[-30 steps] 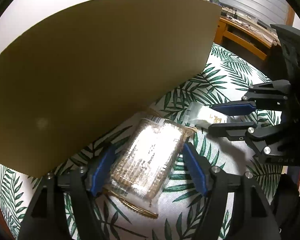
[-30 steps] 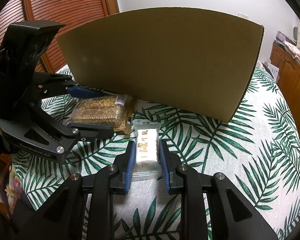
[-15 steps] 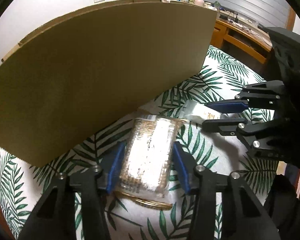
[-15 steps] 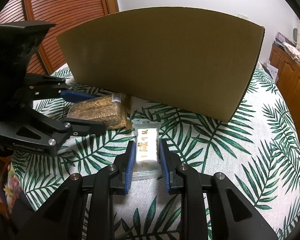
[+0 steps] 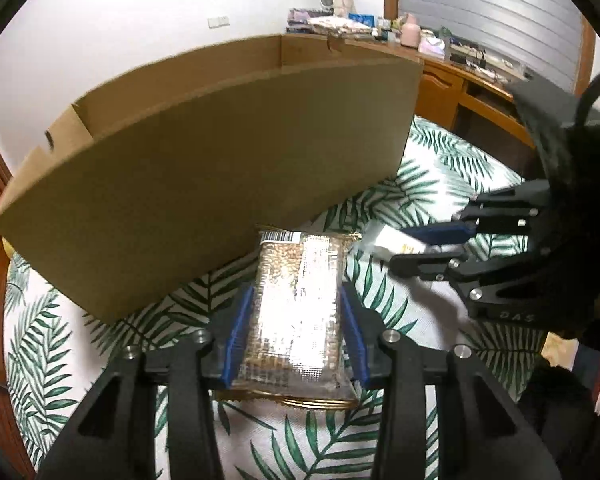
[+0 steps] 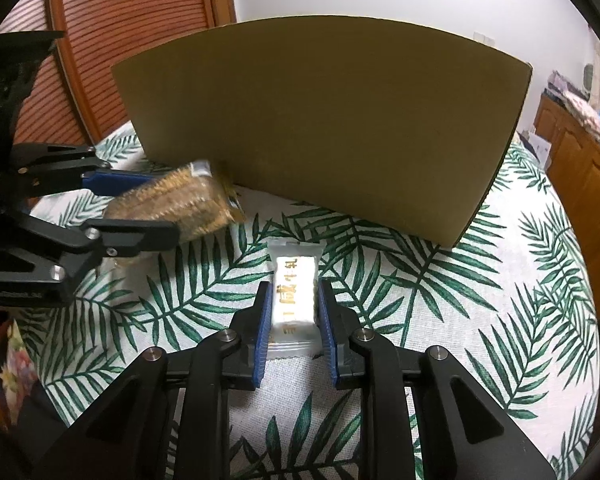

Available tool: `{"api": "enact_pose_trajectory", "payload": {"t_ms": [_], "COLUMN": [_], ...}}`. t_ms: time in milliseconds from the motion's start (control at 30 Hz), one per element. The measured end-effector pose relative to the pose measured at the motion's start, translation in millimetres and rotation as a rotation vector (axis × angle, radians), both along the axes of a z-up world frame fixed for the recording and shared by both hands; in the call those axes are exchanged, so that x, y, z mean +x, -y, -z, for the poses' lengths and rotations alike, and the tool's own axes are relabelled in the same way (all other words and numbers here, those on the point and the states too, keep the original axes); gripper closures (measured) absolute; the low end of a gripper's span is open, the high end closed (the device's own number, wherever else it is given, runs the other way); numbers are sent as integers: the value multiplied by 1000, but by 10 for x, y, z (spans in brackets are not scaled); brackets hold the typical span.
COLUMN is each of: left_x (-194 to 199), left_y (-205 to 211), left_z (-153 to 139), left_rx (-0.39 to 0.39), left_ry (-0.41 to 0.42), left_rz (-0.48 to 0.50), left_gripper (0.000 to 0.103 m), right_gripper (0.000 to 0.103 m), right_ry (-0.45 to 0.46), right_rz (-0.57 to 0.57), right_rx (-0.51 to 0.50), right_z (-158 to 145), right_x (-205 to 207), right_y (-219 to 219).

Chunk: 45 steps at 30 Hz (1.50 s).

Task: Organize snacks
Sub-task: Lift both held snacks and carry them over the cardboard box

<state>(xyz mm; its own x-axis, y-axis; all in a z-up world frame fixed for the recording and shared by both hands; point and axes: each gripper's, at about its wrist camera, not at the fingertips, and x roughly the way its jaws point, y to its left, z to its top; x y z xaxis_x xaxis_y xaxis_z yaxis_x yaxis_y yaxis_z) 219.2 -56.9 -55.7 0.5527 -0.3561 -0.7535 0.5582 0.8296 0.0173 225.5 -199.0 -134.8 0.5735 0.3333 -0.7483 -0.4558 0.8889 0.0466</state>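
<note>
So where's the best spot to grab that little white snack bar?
Across its two long edges near the middle, coming from its near short end. The white snack bar lies flat, long and narrow, so the right tongs span its width easily, as they do now.

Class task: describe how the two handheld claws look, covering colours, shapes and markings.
Both the left claw and the right claw are matte black angular frames with silver round bolts and ribbed blue finger pads. Small pale lettering marks each body, too blurred to read.

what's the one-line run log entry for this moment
left gripper: closing on clear grain snack pack | right gripper: shut on white bar | cardboard box: behind both
</note>
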Motion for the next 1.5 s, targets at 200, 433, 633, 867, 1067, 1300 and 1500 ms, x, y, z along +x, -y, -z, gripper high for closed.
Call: {"api": "enact_pose_trajectory", "payload": {"t_ms": [200,433,633,867,1067,1300,1500], "left_x": [-34,-29,-103,-25,251,686,890], "left_y": [-44,-15,-78,-171,-227,-322,-318], "left_z": [-237,-510,-830,-1163,-1233,-1088,-972], "left_rx": [-40,-105,-182,-234,-226,-256,-243], "left_ry": [62,116,161,240,273,250,243], "left_rz": [-29,-38,-31,-73,-130,-197,-229], "left_gripper": [62,63,63,63,63,63,63], "right_gripper": [83,83,83,83,82,82,82], "right_ry": [21,112,218,279,293,279,258], "right_rz": [5,0,-17,-22,-31,-27,-10], "right_rx": [10,44,60,71,55,34,43], "right_z": [-99,-519,-1003,-1312,-1377,-1331,-1258], "right_x": [-46,-168,-208,54,304,557,723], "right_y": [91,253,308,160,-2,-118,-145]}}
